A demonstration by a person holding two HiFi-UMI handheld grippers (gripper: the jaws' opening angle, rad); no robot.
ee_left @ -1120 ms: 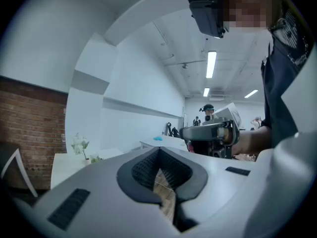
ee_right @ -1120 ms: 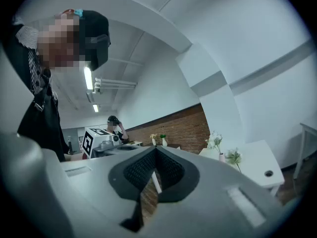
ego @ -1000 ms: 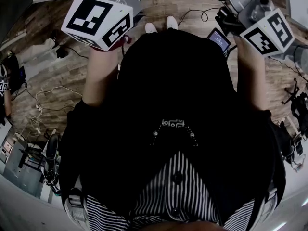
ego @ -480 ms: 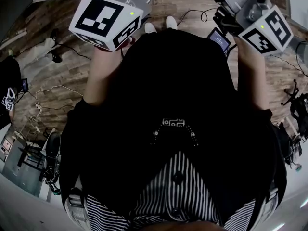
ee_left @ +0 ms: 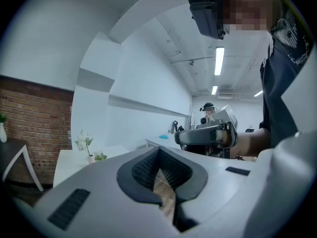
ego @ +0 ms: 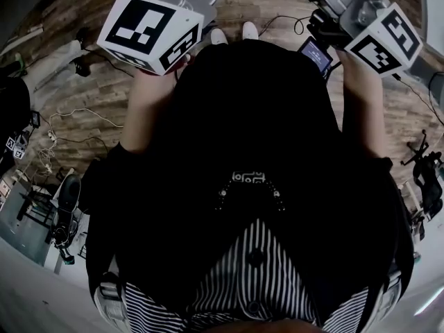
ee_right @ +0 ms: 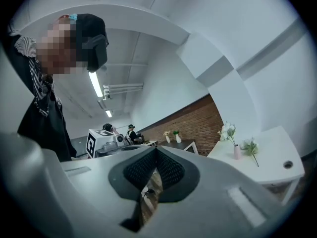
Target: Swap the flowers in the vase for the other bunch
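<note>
Right gripper view showed the right gripper [ee_right: 156, 149] with its jaws closed tip to tip and nothing between them; only wood floor was visible below the pads. Left gripper view showed the left gripper [ee_left: 159, 150] in the same condition, closed and empty.

Compared with one second earlier, the head view showed the left marker cube [ego: 149, 32] and the right marker cube [ego: 386, 40] shifted only slightly, both held in front of the person's dark apron [ego: 257, 151]. Judged from this, neither gripper had started work on the flowers and the swap had not begun.

The head view showed no table, only the floor and loose cables [ego: 59, 127]. The gripper views supplied the missing information:
- Right gripper view: a white table [ee_right: 277, 155] at the right, carrying a pink vase [ee_right: 237, 151] with white flowers [ee_right: 228, 132] upright in it, and the other bunch [ee_right: 251, 148] lying just beside the vase
- Left gripper view: the same table far off at the left, well apart from both grippers
</note>
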